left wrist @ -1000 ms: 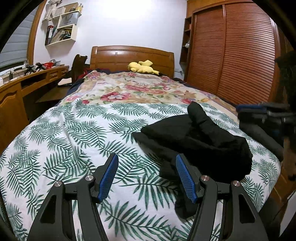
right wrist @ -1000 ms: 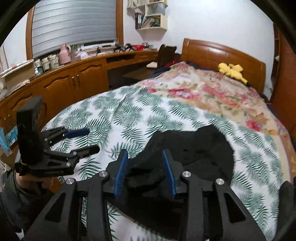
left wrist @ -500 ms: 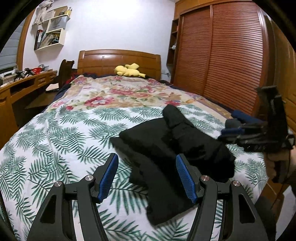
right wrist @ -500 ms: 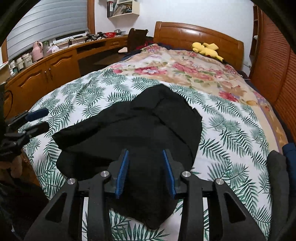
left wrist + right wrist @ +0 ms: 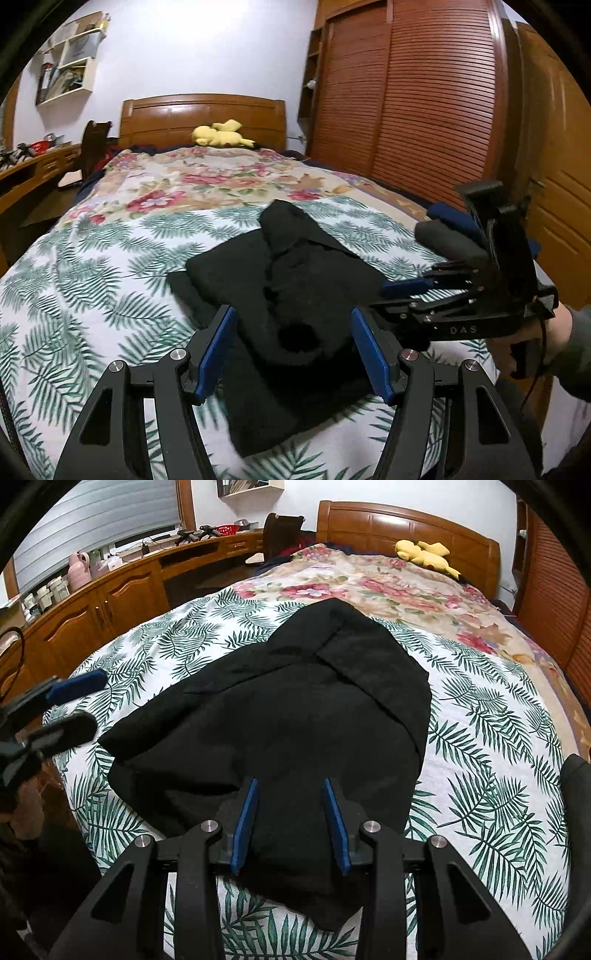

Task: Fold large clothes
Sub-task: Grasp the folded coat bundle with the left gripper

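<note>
A black garment (image 5: 291, 295) lies loosely folded in layers on the palm-leaf bedspread (image 5: 92, 288) near the foot of the bed. It fills the middle of the right wrist view (image 5: 288, 709). My left gripper (image 5: 291, 350) is open and empty, hovering above the garment's near edge. My right gripper (image 5: 291, 823) is open and empty, just above the garment's near corner. The right gripper also shows in the left wrist view (image 5: 406, 291) at the garment's right side. The left gripper shows at the left edge of the right wrist view (image 5: 74, 705).
A yellow plush toy (image 5: 219, 134) lies by the wooden headboard (image 5: 203, 114). A louvred wardrobe (image 5: 406, 103) stands on the right of the bed. A wooden desk with cabinets (image 5: 103, 602) runs along the left. A floral blanket (image 5: 369, 587) covers the far half.
Both grippers have swung toward each other around the foot of the bed. The garment, bunched up a second ago, now lies spread flatter in layers. The right gripper's jaws stand wider apart.
</note>
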Demonstrator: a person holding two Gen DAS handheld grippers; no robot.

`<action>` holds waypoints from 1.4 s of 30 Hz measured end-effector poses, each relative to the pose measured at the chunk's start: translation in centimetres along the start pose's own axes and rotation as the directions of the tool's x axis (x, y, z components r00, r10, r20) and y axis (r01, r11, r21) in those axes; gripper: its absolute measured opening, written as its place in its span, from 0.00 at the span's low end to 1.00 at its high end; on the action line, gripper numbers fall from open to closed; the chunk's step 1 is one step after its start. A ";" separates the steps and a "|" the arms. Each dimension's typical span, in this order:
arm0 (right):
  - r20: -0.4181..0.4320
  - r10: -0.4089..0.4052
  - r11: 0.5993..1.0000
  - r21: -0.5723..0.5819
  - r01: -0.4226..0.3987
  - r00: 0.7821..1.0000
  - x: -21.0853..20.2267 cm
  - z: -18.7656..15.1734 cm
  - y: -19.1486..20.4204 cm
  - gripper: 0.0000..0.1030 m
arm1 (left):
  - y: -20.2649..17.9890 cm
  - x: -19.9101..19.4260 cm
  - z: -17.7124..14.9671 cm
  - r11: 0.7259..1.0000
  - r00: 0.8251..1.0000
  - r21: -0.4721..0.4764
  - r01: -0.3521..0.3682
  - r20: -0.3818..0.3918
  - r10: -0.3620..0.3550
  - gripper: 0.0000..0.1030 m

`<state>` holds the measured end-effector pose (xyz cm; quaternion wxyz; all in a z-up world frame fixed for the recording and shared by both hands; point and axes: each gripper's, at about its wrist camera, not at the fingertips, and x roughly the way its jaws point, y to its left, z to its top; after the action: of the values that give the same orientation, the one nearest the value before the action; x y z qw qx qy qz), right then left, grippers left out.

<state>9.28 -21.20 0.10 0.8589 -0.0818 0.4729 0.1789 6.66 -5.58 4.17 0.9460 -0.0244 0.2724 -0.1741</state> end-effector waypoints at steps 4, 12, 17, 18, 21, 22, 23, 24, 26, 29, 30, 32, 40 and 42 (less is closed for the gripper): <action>0.018 0.001 1.000 0.001 -0.001 1.000 -0.7 -0.1 -0.2 0.38 | 0.2 1.5 0.1 1.000 0.999 0.010 0.020 -0.051 -0.020 0.34; 0.037 -0.010 1.000 -0.001 0.010 0.999 -2.4 -0.4 -0.9 0.38 | 2.3 0.8 1.5 1.000 1.000 -0.018 -0.004 -0.018 0.004 0.03; 0.075 0.017 1.000 -0.015 -0.016 0.997 -3.1 0.5 -0.5 0.38 | 3.8 -2.4 0.8 0.999 0.999 -0.039 -0.036 0.030 0.038 0.03; 0.081 0.032 0.999 -0.025 -0.030 0.996 -3.0 0.8 -0.2 0.38 | 4.3 -2.6 0.3 0.998 0.999 -0.052 -0.041 0.022 0.042 0.03; 0.088 0.062 0.998 -0.032 -0.060 0.994 -2.4 0.9 0.3 0.38 | 5.5 -2.9 -1.5 0.994 0.999 -0.093 -0.054 -0.009 0.053 0.03; 0.083 0.076 0.997 -0.033 -0.074 0.994 -1.9 0.8 0.3 0.38 | 5.9 -2.9 -1.9 0.992 0.998 -0.105 -0.065 -0.018 0.064 0.03; 0.067 0.086 0.996 -0.038 -0.084 0.994 -1.3 0.5 0.4 0.38 | 5.9 -2.7 -2.3 0.991 0.997 -0.107 -0.076 -0.027 0.074 0.03; 0.048 0.093 0.995 -0.043 -0.091 0.995 -0.7 0.2 0.2 0.38 | 5.7 -2.6 -2.6 0.991 0.996 -0.102 -0.085 -0.034 0.082 0.03; 0.006 0.094 0.995 -0.047 -0.093 0.996 0.8 -0.9 0.0 0.37 | 5.3 -2.0 -2.9 0.992 0.995 -0.092 -0.088 -0.058 0.083 0.03; -0.021 0.110 0.992 -0.051 -0.111 0.994 2.4 -2.5 -0.5 0.37 | 4.6 -0.8 -3.1 0.992 0.991 -0.076 -0.103 -0.090 0.096 0.03; -0.021 0.114 0.992 -0.046 -0.115 0.993 2.7 -2.7 -0.5 0.37 | 4.3 -0.2 -3.0 0.991 0.989 -0.072 -0.111 -0.102 0.104 0.03; -0.023 0.100 0.992 -0.070 -0.101 0.995 3.0 -2.9 -0.2 0.37 | 3.8 0.4 -2.9 0.990 0.986 -0.066 -0.123 -0.118 0.115 0.03; 0.038 0.046 0.997 -0.071 -0.043 0.998 1.5 0.5 -2.8 0.38 | 3.7 0.4 -3.0 0.991 0.988 -0.079 -0.112 -0.118 0.103 0.03; 0.034 0.022 0.998 -0.058 -0.020 0.999 2.3 1.8 -4.2 0.45 | 3.8 0.4 -3.0 0.991 0.988 -0.076 -0.111 -0.116 0.102 0.03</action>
<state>13.44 -23.99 -1.02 0.8623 -0.0983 0.4534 0.2030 6.56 -1.98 0.85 0.9353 -0.0391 0.3330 -0.1131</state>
